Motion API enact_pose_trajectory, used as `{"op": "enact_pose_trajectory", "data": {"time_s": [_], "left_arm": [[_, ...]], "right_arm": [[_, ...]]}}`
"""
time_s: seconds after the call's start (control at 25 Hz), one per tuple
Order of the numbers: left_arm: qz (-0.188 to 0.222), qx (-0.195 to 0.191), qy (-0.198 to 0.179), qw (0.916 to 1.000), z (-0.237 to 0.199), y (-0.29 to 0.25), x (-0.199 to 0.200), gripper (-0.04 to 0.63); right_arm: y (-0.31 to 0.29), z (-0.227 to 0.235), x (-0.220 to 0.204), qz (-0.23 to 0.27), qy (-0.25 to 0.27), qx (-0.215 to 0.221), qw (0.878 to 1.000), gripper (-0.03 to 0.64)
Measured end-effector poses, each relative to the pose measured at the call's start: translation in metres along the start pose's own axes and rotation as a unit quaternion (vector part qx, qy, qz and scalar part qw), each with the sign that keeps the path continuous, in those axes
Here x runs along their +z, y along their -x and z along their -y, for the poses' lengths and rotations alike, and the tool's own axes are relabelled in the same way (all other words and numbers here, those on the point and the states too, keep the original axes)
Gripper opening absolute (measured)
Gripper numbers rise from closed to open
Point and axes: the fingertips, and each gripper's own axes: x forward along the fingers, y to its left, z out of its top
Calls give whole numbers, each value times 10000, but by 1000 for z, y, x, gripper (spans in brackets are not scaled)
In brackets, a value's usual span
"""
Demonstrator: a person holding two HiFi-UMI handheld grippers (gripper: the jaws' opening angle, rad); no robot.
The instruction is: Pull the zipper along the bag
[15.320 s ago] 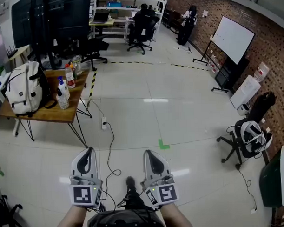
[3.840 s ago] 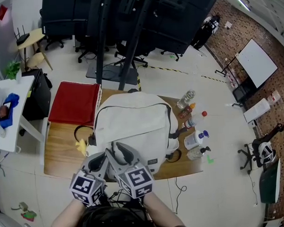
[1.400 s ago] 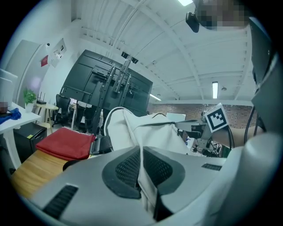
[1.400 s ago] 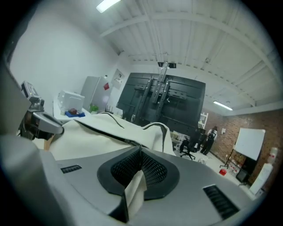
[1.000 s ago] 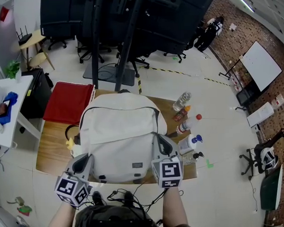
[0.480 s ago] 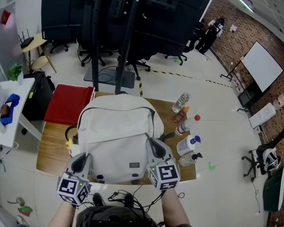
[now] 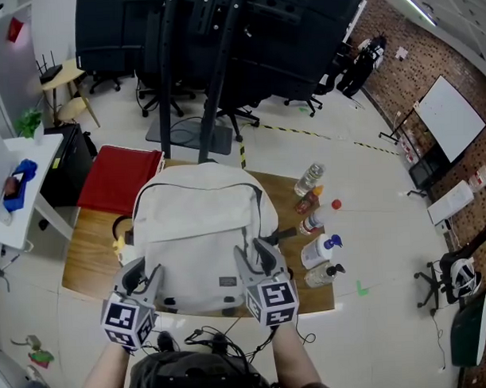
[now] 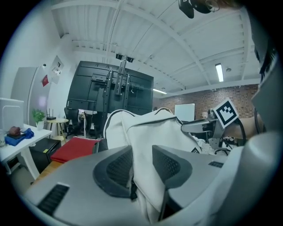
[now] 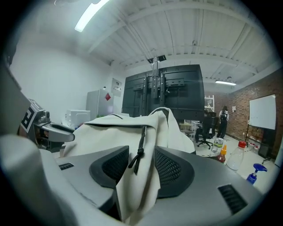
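**Desk:** What had changed from half a second before?

**Me:** Both pairs of jaws had just been opening, and my right gripper [image 7: 255, 260] had slid a little leftward along the near edge of the backpack [image 7: 200, 222]. The backpack itself hadn't shifted on the table [image 7: 82, 270].

**Desk:** Take me across from the left.

**Me:** Left of the backpack lay a red mat [image 7: 119, 178], well apart from my tools. At the backpack's near left corner my left gripper [image 7: 145, 280] stood spread wide. A fold of pale fabric ran up between its pads, loose rather than pinched. I judged it sat there to steady that side.

**Desk:** And the right?

**Me:** At the near right corner the jaws were just as wide. A fabric fold and the black zipper pull cord [image 9: 138, 154] hung between them, unclamped. The zipper [image 9: 112, 125] ran as a dark line over the backpack's top, so I reckoned the cord needed pinching before any pull.

**Desk:** Anything in the way?

**Me:** Right of the backpack stood bottles [image 7: 310, 179] and a spray bottle [image 7: 318, 250], near its side. A wide swing there could have knocked them. Behind the backpack rose a black stand [image 7: 211, 111], well clear.
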Motion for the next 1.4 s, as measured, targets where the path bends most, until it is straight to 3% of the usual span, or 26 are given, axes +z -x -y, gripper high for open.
{"op": "enact_pose_trajectory", "data": {"time_s": [0.24, 0.52, 0.84, 1.0, 1.12, 1.24, 1.36, 1.4], "left_arm": [[110, 83, 64, 9999, 2, 10, 9, 195], [824, 129, -285, 9961, 17, 31, 59, 195], [1146, -281, -348, 9924, 58, 27, 90, 193], [1178, -629, -366, 9904, 82, 22, 95, 134], [1292, -672, -388, 9886, 92, 23, 98, 30], [1190, -835, -249, 9891, 98, 18, 89, 14], [1124, -904, -219, 9893, 101, 15, 82, 14], [1103, -901, -239, 9895, 102, 14, 80, 14]], "right_arm": [[12, -1, 4, 110, 21, -95, 9999, 189], [46, 0, 50, 907, 107, -323, 9953, 189], [60, -40, 75, 1473, 217, 71, 9888, 170], [64, -66, 78, 1468, 227, 312, 9884, 150], [65, -73, 77, 1489, 127, 364, 9881, 123], [62, -73, 70, 1421, -88, 374, 9891, 107], [63, -71, 66, 1382, -202, 367, 9895, 18], [63, -71, 65, 1383, -233, 375, 9894, 18]]}}
